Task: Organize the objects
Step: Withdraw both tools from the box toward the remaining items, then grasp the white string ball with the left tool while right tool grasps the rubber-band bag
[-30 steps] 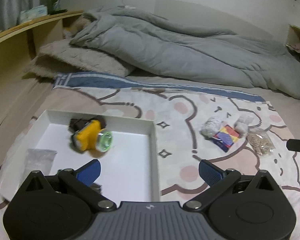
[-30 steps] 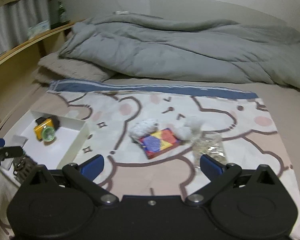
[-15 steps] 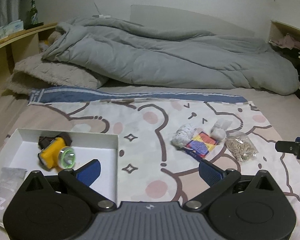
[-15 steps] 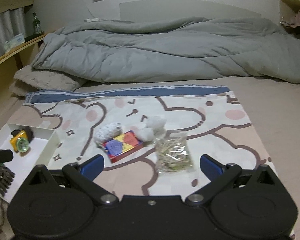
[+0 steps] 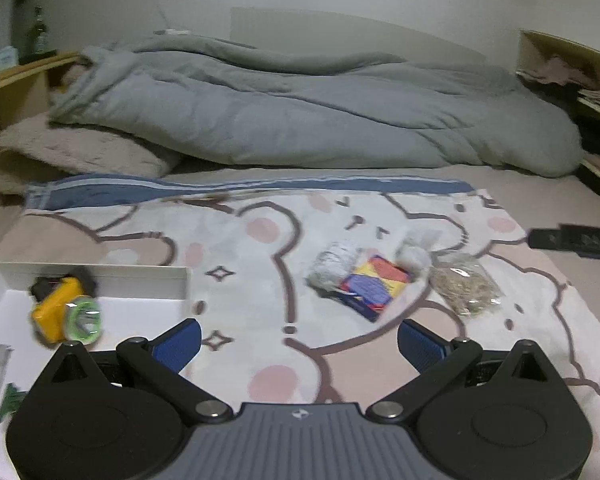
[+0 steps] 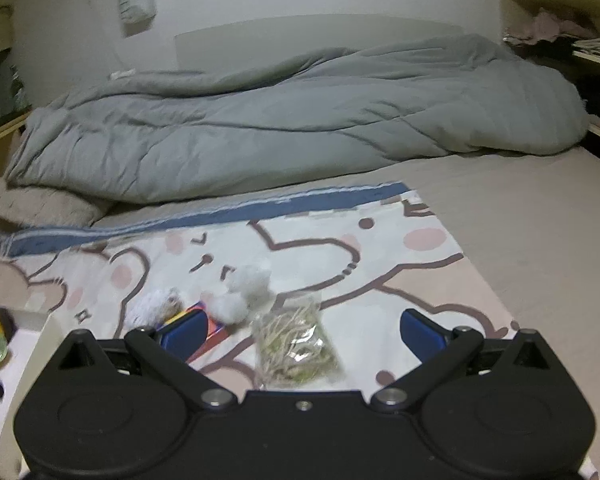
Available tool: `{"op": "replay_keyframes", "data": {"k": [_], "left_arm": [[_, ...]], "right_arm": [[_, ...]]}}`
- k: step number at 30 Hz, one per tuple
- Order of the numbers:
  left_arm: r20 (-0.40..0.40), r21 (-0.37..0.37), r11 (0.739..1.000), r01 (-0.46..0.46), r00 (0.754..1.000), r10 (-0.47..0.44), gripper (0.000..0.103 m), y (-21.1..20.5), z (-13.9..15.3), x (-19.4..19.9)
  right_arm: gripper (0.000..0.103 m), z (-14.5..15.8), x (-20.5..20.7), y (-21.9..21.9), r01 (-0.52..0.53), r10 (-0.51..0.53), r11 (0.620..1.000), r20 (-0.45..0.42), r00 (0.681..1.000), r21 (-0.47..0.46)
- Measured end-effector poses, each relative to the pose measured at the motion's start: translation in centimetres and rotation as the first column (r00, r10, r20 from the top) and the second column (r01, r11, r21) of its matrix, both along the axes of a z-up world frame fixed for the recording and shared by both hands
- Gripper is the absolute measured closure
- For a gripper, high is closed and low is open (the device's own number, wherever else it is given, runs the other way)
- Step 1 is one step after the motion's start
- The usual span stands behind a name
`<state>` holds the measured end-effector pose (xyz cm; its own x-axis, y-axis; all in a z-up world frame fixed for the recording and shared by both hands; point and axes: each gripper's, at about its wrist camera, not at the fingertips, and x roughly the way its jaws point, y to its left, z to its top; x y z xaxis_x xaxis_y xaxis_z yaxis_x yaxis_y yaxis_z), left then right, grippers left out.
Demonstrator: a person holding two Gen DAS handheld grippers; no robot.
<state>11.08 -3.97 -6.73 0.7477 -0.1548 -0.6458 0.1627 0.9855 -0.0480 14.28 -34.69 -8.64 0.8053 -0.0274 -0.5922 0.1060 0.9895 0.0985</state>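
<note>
Both tongs were wide open and empty: the left tongs (image 5: 299,338) hung over the printed sheet (image 5: 260,248), the right tongs (image 6: 303,330) right above the bag of rubber bands (image 6: 296,346). Near left, the white tray (image 5: 100,276) already held the yellow headlamp (image 5: 66,314). Beyond, the colourful packet (image 5: 374,284) and white bundles (image 6: 244,292) waited unsorted; farthest, the grey duvet (image 5: 300,120).

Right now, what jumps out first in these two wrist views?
The big rumpled grey duvet fills the back of the bed. In front, on the cartoon-print sheet, sits a small cluster: a colourful box, white fluffy bundles and a bag of rubber bands. At left, a white tray holds a yellow headlamp.
</note>
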Motion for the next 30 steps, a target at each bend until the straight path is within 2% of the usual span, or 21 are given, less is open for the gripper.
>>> {"op": "replay_keyframes", "data": {"k": [4, 8, 10, 12, 17, 20, 24, 30], "left_arm": [[0.008, -0.006, 0.999, 0.041, 0.999, -0.041, 0.000, -0.9, -0.8, 1.1], [0.036, -0.015, 0.997, 0.070, 0.997, -0.069, 0.001, -1.6, -1.4, 3.2], [0.031, -0.028, 0.996, 0.086, 0.996, -0.085, 0.005, -1.8, -1.7, 4.4], [0.011, -0.016, 0.994, 0.112, 0.994, -0.112, 0.012, -2.3, -2.0, 6.0], [0.011, 0.041, 0.983, 0.180, 0.983, -0.181, 0.016, -3.5, -2.7, 9.0], [-0.024, 0.049, 0.977, 0.207, 0.978, -0.206, 0.021, -4.1, -3.6, 11.4], [-0.072, 0.057, 0.967, 0.247, 0.967, -0.243, 0.024, -5.1, -4.7, 14.3], [-0.170, 0.101, 0.938, 0.333, 0.934, -0.313, 0.024, -6.7, -6.5, 18.0]], "right_arm": [[0.000, -0.8, 1.2, -0.7, 0.033, -0.033, 0.999, 0.006, 0.999, -0.022], [0.000, -2.2, 2.2, -1.5, 0.047, -0.047, 0.999, -0.012, 0.999, 0.002], [0.000, -2.9, 2.6, -1.6, 0.050, -0.050, 0.999, -0.027, 0.998, -0.004], [0.000, -3.6, 3.1, -1.7, 0.064, -0.064, 0.998, -0.025, 0.998, -0.014], [0.000, -5.4, 4.9, -1.5, -0.043, 0.041, 0.998, -0.065, 0.997, -0.037], [0.000, -6.5, 6.4, -1.3, -0.094, 0.088, 0.994, -0.111, 0.990, -0.047], [0.000, -7.6, 7.9, -1.4, -0.122, 0.123, 0.992, -0.144, 0.982, 0.017], [0.000, -9.2, 9.6, -0.8, -0.166, 0.168, 0.986, -0.207, 0.964, 0.028]]}}
